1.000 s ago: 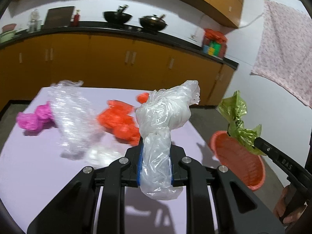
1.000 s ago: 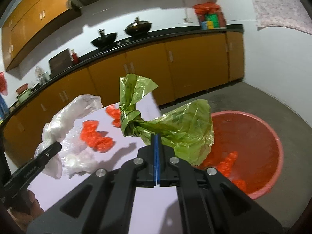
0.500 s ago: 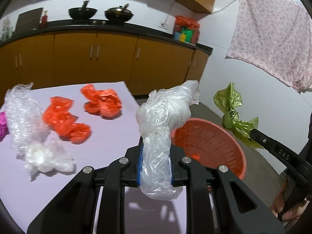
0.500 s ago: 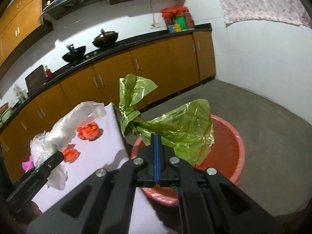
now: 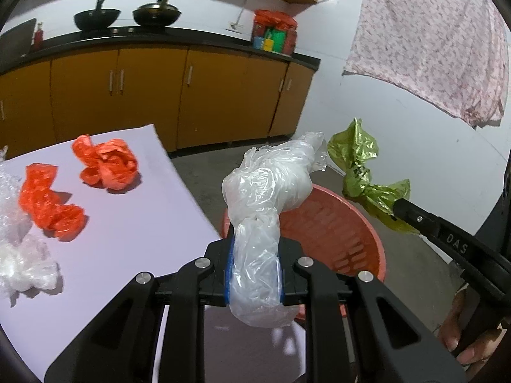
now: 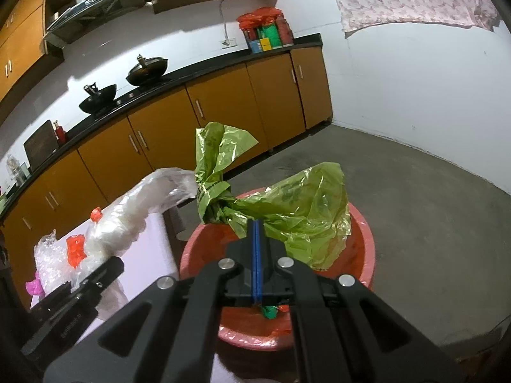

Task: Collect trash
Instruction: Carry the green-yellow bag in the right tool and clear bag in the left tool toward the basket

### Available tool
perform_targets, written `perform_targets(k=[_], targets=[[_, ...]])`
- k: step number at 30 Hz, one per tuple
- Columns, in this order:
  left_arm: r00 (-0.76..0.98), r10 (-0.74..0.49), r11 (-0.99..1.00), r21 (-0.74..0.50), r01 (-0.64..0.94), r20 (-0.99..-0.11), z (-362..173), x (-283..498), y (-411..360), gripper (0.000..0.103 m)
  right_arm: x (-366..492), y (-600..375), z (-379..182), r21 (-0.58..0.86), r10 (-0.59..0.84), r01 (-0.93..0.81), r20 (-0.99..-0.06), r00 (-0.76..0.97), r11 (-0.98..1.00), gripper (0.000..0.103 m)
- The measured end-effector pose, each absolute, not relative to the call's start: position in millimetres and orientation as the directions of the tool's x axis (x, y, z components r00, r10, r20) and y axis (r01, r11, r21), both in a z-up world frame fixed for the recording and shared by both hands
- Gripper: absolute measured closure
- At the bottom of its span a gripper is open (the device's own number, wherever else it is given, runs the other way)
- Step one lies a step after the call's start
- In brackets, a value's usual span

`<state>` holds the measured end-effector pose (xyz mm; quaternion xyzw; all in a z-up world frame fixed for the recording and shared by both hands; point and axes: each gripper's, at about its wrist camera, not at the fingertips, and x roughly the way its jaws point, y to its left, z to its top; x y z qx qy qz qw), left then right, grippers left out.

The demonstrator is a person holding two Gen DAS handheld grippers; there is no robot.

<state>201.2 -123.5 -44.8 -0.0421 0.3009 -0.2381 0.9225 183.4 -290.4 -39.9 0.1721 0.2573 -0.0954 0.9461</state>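
My left gripper (image 5: 254, 249) is shut on a clear plastic bag (image 5: 268, 191) and holds it over the near rim of the red basket (image 5: 345, 233) on the floor. My right gripper (image 6: 257, 242) is shut on a crumpled green plastic bag (image 6: 293, 207) and holds it above the same red basket (image 6: 361, 255). The green bag also shows in the left wrist view (image 5: 361, 172), to the right of the clear bag. Red scraps and a green scrap (image 6: 270, 311) lie inside the basket.
A lilac table (image 5: 127, 242) carries two orange-red bags (image 5: 107, 162), (image 5: 48, 204), clear bubble wrap (image 5: 19, 255) and a pink bag (image 6: 33, 287). Orange kitchen cabinets (image 5: 153, 95) stand behind. A floral cloth (image 5: 431, 41) hangs on the right wall.
Both grippers have swung right, away from the table, with their bags. The red basket now lies directly under and ahead of them and looks closer.
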Motion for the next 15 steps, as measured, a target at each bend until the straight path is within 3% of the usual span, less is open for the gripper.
perform_targets(k=[15], targets=[[0.654, -0.481, 0.872, -0.242, 0.426, -0.584, -66, 220, -157, 0.084, 196, -319, -57, 0.315, -0.129, 0.343, -0.543, 0.830, 0.885, 0.101]])
